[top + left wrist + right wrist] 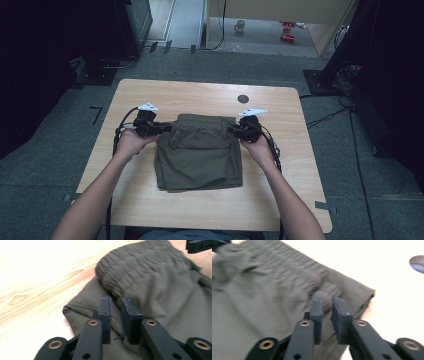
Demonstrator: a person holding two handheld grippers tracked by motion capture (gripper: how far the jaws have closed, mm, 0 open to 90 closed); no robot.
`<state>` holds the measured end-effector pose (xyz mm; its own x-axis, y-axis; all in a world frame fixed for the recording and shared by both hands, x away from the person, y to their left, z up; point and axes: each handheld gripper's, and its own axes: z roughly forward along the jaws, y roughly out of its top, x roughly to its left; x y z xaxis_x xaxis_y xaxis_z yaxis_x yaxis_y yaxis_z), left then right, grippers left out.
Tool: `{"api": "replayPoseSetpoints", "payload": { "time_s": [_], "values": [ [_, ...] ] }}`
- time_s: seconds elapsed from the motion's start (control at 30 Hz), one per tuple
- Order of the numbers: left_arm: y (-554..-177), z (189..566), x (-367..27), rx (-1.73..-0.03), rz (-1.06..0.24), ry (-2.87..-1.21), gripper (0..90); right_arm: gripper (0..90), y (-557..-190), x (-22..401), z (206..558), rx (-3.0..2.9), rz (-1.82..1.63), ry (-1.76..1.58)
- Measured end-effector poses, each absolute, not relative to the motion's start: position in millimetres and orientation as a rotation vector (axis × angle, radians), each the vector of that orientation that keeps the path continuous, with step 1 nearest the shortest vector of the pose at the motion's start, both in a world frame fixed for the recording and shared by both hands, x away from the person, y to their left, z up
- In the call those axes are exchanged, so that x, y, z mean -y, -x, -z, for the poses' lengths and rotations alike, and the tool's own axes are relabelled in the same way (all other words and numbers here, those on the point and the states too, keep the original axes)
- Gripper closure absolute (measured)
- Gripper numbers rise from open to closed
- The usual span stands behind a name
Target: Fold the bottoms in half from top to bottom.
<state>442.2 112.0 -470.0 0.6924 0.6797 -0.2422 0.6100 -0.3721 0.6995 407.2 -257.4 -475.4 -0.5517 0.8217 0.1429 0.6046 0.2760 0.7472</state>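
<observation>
soft, light olive shorts (199, 152) on bench (150, 210); best pinched at elastic waistband (130, 267). left gripper (116, 303), right gripper (327, 303): fingers nearly closed, holding nothing.

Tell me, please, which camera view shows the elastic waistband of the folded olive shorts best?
The left gripper view: the gathered elastic waistband of the olive shorts lies close and sharp there, its ribs plain. The right gripper view shows the waistband too, but blurred. The high view gives the whole garment, with the waistband small at its far edge.
</observation>
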Motion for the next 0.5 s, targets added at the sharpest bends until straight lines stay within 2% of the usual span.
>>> {"api": "replayPoseSetpoints", "payload": {
  "time_s": [0.3,0.5],
  "values": [
    [-468,487,-97,-1.023,-0.09,-2.108,88.0,88.6,-432,258,489,-2.251,-1.105,-1.371],
    [-469,498,-93,-1.016,-0.067,-2.14,88.6,89.6,-440,256,501,-2.28,-1.079,-1.402]
  ]
}}
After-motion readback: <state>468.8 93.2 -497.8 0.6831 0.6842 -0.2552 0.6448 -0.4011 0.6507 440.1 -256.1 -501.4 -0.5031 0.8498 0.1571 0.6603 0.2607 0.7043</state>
